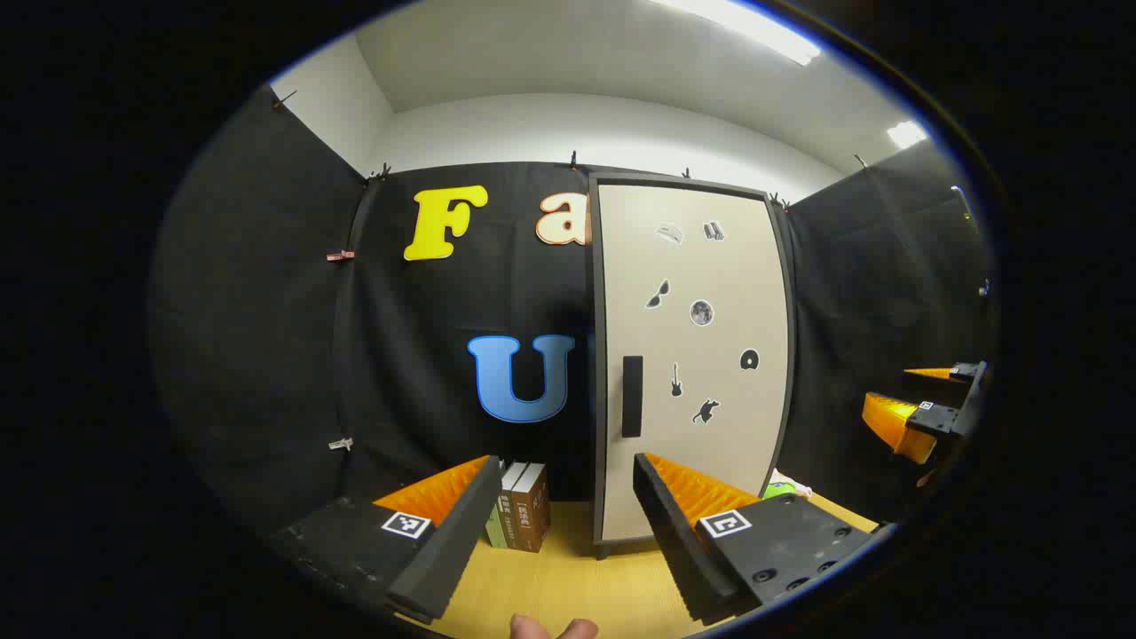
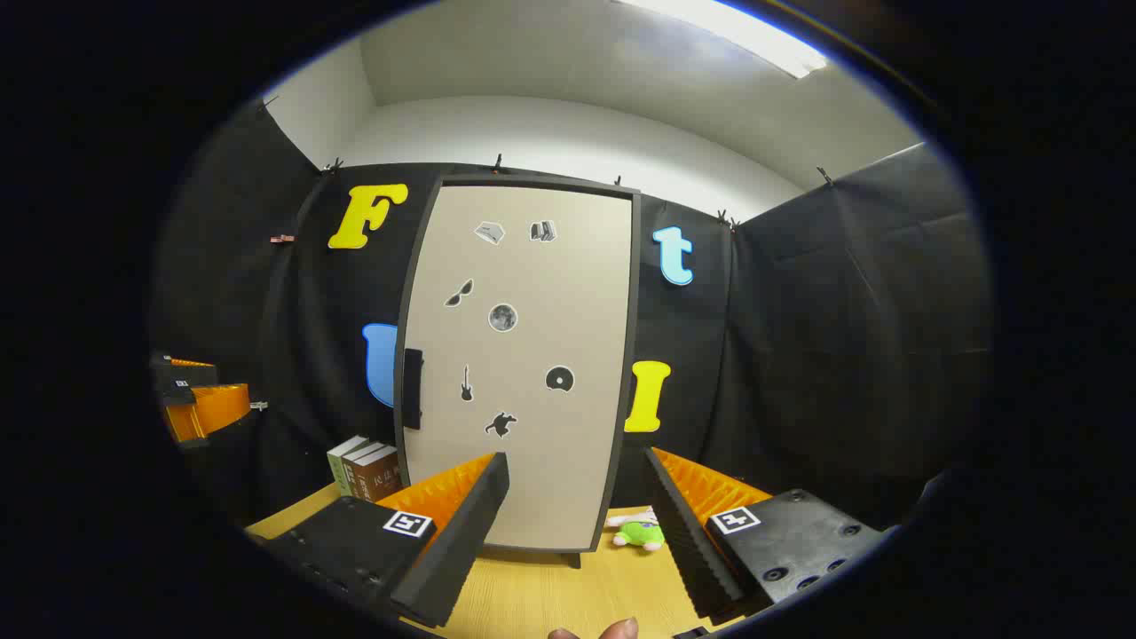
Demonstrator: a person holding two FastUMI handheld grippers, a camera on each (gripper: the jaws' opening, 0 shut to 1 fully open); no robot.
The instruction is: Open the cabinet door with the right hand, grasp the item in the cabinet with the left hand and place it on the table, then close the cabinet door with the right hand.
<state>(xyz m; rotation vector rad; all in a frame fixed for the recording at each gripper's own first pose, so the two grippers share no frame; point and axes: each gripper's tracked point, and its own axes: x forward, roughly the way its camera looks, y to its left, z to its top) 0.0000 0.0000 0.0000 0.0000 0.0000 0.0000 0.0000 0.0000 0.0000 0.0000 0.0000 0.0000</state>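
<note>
in the left gripper view, the left gripper (image 1: pixel 561 532) sits at six o'clock with its jaws standing apart and nothing between them, above the wooden table (image 1: pixel 568 586). a bit of the holding hand (image 1: pixel 550 628) peeks in at the very bottom. past the fingertips, at about seven o'clock from the centre, a few books (image 1: pixel 519 506) stand upright on the table against the booth wall. just right of them rises the cabinet (image 1: pixel 692 355), its door shut, with a dark vertical handle (image 1: pixel 631 397) on the door's left edge and small stickers over the pale front. the item inside cannot be seen behind the shut door. at three o'clock the right gripper (image 1: pixel 923 399) hangs in the air, well apart from the cabinet.

in the right gripper view, the right gripper (image 2: pixel 577 532) is at six o'clock, jaws likewise apart and empty, pointing at the lower part of the cabinet door. a small green plush toy (image 2: pixel 641 532) lies on the table at the cabinet's right foot, around five o'clock. the books stand at eight o'clock, left of the cabinet, and the left gripper shows at nine o'clock.
</note>
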